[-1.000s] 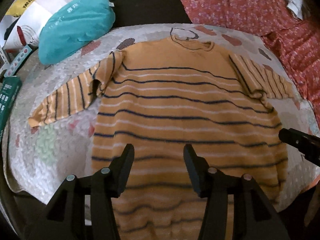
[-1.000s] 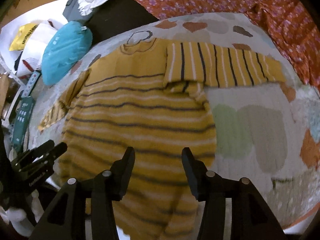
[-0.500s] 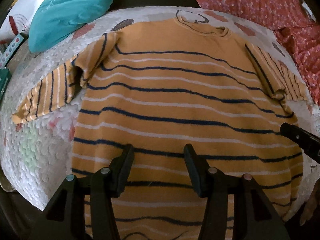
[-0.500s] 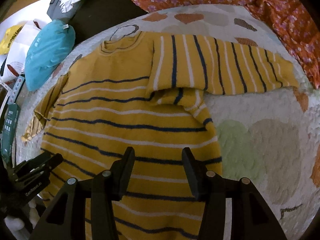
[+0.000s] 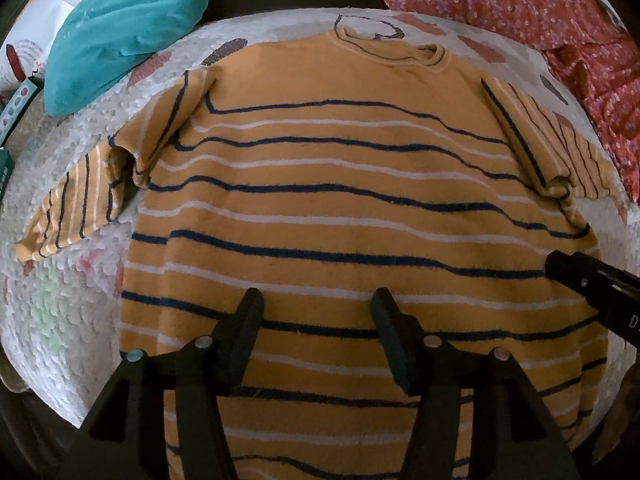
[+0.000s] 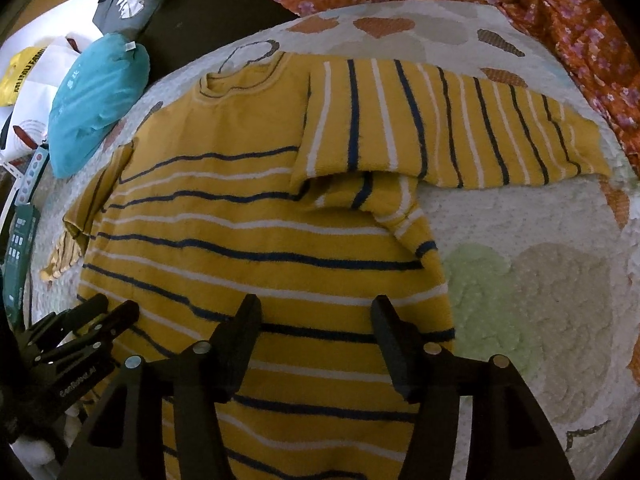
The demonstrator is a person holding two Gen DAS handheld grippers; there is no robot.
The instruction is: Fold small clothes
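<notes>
One sweater [image 5: 352, 216], mustard with navy and white stripes, lies flat on a quilt [image 5: 72, 280] patterned with pale blobs, its neckline toward 12 o'clock. It has two sleeves: in the left wrist view one sleeve [image 5: 80, 196] runs out to 9 o'clock with a bunched fold at the shoulder, and the other sleeve [image 5: 560, 140] reaches toward 3 o'clock; in the right wrist view that second sleeve [image 6: 460, 128] lies straight across toward 2 o'clock, its armpit puckered. One teal cushion [image 5: 120, 28] sits off the quilt at 10 o'clock. One red floral cloth [image 5: 540, 12] lies at 1 o'clock. One green box [image 6: 20, 256] stands at 9 o'clock in the right wrist view.

Two grippers are present. The left gripper [image 5: 316, 336] has its fingers [image 5: 248, 328] spread wide over the sweater's lower body, holding nothing; whether the tips touch the knit I cannot tell. The right gripper [image 6: 316, 336] is likewise spread wide over the hem area near the sweater's right edge, holding nothing. Each shows in the other's view: the right at 3 o'clock, the left at 8 o'clock, both at the sweater's sides
</notes>
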